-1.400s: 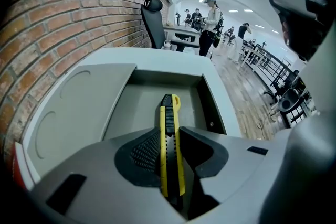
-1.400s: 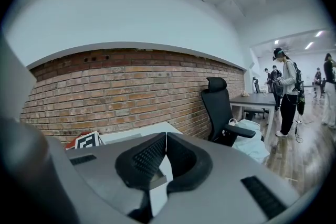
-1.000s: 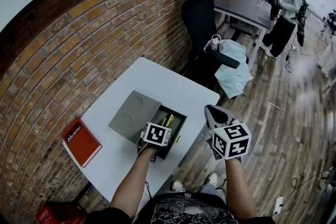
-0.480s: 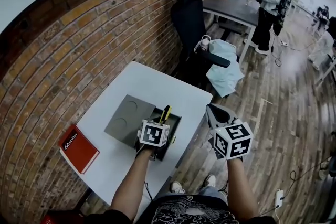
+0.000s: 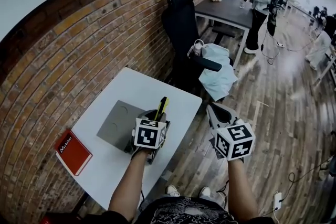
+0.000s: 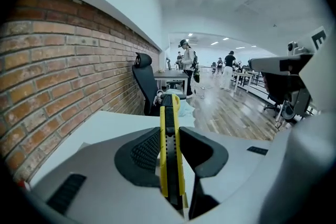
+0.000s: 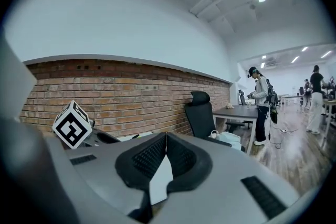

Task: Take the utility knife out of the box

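Landmark: box (image 5: pixel 146 113), on the tabletop (image 5: pixel 118 89), close to its right edge.
- Box lid (image 5: pixel 118 124): flat on the tabletop, touching the box's left side.
- Book (image 5: pixel 72 152): left of the box, well apart, at the tabletop's near-left corner beside the brick wall (image 5: pixel 63 55).
- Utility knife (image 5: pixel 163 106): above the box, between the left tongs (image 6: pixel 170 144).
- Right tongs (image 5: pixel 211 110): right of the box, past the tabletop edge, over the floor (image 5: pixel 273 128).
- Office chair (image 5: pixel 181 34): behind the box, beyond the tabletop's far end.
- Desk (image 5: pixel 226 10) and a standing person (image 5: pixel 260 2): farther behind the box.

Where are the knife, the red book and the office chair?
knife (image 6: pixel 170 155), left gripper view, body between the jaws.
red book (image 5: pixel 72 152), head view, middle of cover.
chair (image 5: pixel 179 26), head view, backrest.
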`<state>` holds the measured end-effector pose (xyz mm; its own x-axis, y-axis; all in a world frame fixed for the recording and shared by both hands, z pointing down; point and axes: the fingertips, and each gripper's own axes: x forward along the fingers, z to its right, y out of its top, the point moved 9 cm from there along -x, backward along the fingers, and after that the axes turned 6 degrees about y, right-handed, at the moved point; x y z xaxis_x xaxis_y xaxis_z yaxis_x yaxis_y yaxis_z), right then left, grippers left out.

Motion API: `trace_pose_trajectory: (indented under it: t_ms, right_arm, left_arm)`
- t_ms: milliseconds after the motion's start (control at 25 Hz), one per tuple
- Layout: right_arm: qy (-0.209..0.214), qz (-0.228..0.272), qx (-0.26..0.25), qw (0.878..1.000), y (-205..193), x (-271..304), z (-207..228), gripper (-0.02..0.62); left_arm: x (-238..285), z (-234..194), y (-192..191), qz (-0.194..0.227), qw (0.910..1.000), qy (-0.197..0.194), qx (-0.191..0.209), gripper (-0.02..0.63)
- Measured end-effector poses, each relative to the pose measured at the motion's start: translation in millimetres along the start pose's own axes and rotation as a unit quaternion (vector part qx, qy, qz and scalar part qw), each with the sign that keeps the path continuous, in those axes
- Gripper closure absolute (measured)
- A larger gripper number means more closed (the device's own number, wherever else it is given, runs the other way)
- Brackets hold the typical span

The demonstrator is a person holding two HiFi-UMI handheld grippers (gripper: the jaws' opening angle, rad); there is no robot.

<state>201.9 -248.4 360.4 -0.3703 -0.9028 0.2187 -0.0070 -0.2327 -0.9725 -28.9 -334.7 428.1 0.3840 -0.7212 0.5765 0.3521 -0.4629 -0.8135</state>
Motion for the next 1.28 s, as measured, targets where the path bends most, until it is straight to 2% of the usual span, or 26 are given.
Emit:
trace_pose_trajectory:
  t_ms: [360, 560, 840, 1040, 1280]
  right_arm:
    - [-0.015, 0.013, -0.011, 1.0, 9, -39, 47, 0.575]
    - [-0.026, 0.024, -0.015, 0.999, 13, -63, 70, 0.575]
    - [-0.042, 0.034, -0.01, 0.998, 16, -94, 101, 0.575]
    - [-0.052, 0.035, -0.012, 0.998, 13, -112, 116, 0.575]
    - [-0.077, 0.041, -0.018, 0.996, 10, -128, 131, 0.575]
  left_arm:
    - [-16, 60, 56, 0.089, 0.9958, -0.012, 0.015, 0.479]
    - [-20, 98, 73, 0.139, 0.9896, -0.033, 0.019, 0.479]
    - [-28, 142, 94, 0.195, 0.9796, -0.041, 0.028, 0.479]
    - [-30, 167, 100, 0.22, 0.9737, -0.051, 0.029, 0.479]
    - [-26, 188, 102, 0.225, 0.9718, -0.064, 0.034, 0.479]
